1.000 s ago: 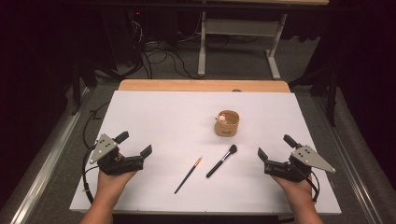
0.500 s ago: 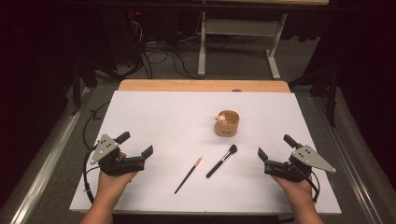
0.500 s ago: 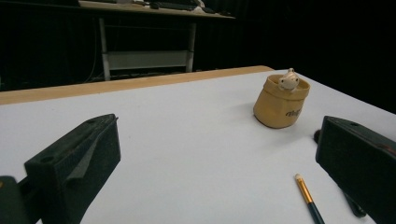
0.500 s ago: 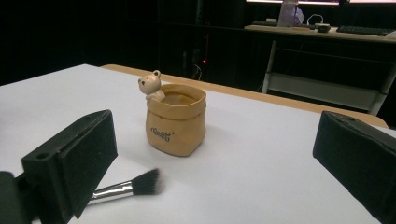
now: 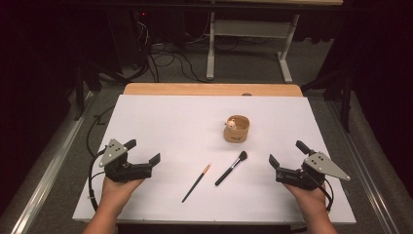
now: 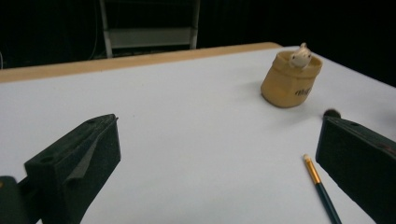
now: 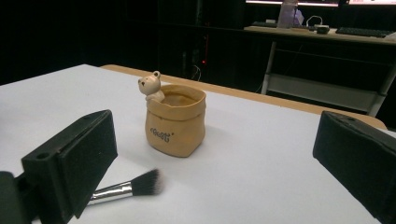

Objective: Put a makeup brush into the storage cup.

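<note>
White table top [image 5: 165,122], wooden far edge [image 5: 209,89], dark room behind

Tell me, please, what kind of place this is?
Probably a lab or recording workspace: a white-covered table in a dark room, loose cables on the floor, and a desk with a keyboard behind. On the table lie only a makeup brush and a small cup.

Pretty dark room overall. White table top [image 5: 160,122] with a light wood edge [image 5: 209,89] along the far side. Behind it there's a grey metal desk frame [image 5: 246,34] on grey carpet [image 5: 311,63], plus a tangle of black cables [image 5: 165,58]. Another desk with a keyboard [image 7: 364,31] sits farther back.
</note>
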`<state>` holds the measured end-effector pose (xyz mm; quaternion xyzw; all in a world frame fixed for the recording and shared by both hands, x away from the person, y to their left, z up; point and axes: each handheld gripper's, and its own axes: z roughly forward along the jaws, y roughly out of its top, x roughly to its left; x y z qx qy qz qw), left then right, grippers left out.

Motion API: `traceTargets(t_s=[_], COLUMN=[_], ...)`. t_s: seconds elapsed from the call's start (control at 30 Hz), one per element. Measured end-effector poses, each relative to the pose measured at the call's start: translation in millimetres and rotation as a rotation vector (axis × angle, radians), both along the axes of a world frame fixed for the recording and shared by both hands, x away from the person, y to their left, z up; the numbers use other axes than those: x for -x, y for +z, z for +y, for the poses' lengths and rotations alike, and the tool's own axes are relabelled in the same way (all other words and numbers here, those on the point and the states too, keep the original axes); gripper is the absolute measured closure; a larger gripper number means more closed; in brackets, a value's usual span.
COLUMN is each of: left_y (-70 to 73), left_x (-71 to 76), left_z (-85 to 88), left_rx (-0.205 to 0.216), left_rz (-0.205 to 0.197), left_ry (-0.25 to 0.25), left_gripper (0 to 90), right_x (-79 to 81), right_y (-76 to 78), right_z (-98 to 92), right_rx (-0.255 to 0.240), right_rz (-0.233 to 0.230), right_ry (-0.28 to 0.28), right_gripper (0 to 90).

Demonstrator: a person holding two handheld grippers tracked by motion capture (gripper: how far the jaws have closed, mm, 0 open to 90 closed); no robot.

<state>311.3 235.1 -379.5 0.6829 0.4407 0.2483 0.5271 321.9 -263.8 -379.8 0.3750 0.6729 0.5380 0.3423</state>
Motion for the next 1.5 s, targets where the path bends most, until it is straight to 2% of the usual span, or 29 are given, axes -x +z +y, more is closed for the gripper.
traceTargets(t_s=[0.13, 0.37, 1.07, 1.5], left_y=[-3.4, -7.0, -21.3, -27.7], left_x=[-3.4, -6.5, -16.7, -20.7], left_z=[-0.5, -0.5, -6.1, -6.7], left_rx=[-0.028, -0.050, -0.172, -0.206], left_rz=[0.041, 0.075, 0.214, 0.293], left_ry=[0.012, 0.021, 0.032, 0.039], left_gripper=[0.5, 0.6, 0.6, 0.6], right_x=[0.0, -0.4, -1.1, -0.2], right_y=[-0.2, -1.1, -2.3, -2.3], right_z=[0.6, 0.9, 0.5, -0.1], right_rx=[0.004, 0.007, 0.004, 0.011], right_rz=[-0.002, 0.001, 0.004, 0.003], right_ry=[-0.002, 0.000, -0.003, -0.004], right_gripper=[1.4, 1.3, 1.4, 1.4])
